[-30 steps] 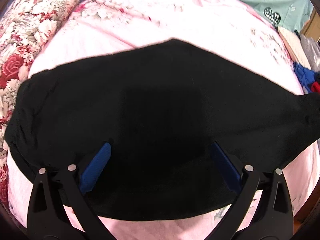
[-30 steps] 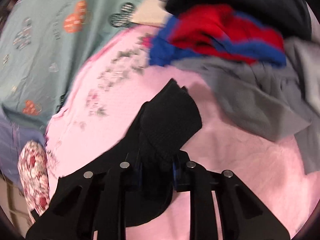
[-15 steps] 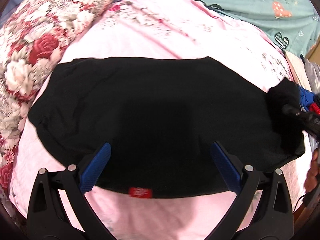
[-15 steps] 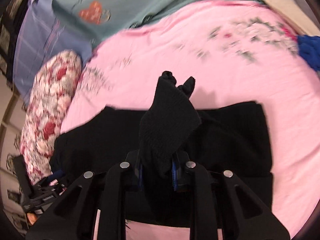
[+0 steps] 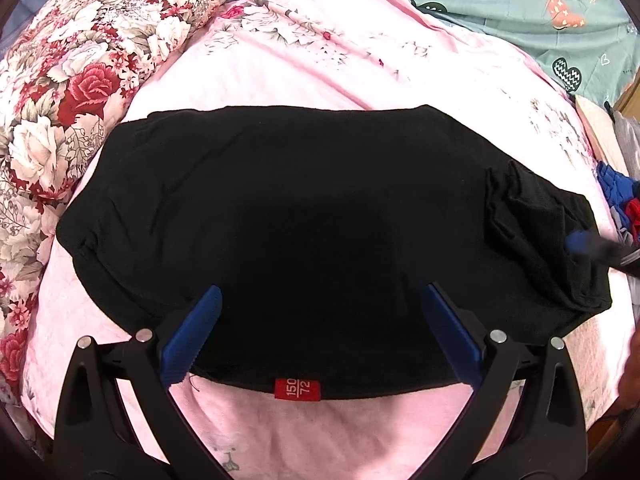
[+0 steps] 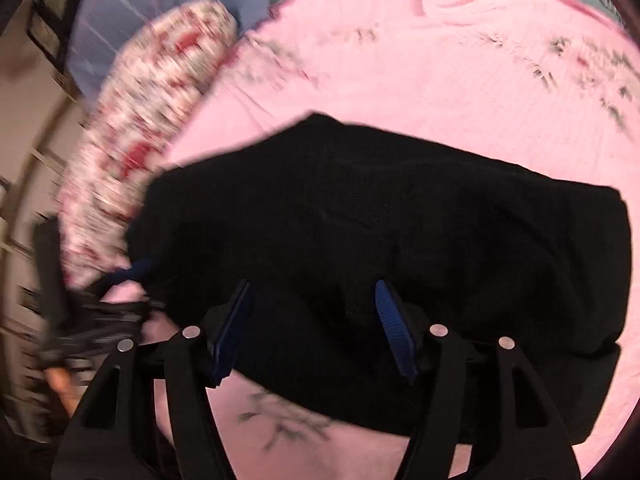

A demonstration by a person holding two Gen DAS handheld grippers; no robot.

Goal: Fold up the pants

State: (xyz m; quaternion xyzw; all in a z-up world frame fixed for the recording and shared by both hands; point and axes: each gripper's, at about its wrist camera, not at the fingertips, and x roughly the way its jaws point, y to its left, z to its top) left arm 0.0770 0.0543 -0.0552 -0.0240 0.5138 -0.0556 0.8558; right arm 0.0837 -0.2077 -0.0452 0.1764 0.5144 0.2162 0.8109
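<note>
The black pants point(image 5: 300, 200) lie folded across the pink sheet point(image 5: 320, 52), a red size tag point(image 5: 297, 389) at their near edge. My left gripper point(image 5: 322, 290) stands open over that edge, nothing pressed between its blue pads. The leg end point(image 5: 528, 220) lies doubled over the right part of the pants. One blurred blue pad point(image 5: 580, 240) of my right gripper shows beside it. In the right wrist view my right gripper point(image 6: 313, 282) hangs over the pants point(image 6: 400, 220) with its jaws opening. Cloth lies under them, not pinched.
A floral pillow point(image 5: 80, 60) borders the pants on the left. Teal bedding point(image 5: 520, 8) lies at the back. A pile of blue, red and grey clothes point(image 5: 620, 200) sits at the right edge. A hand point(image 5: 632, 368) shows at the lower right.
My right gripper swung left across the bed carrying the leg end over the pants, then opened and let it go. My left gripper drew back, and the near edge with its red tag came into view.
</note>
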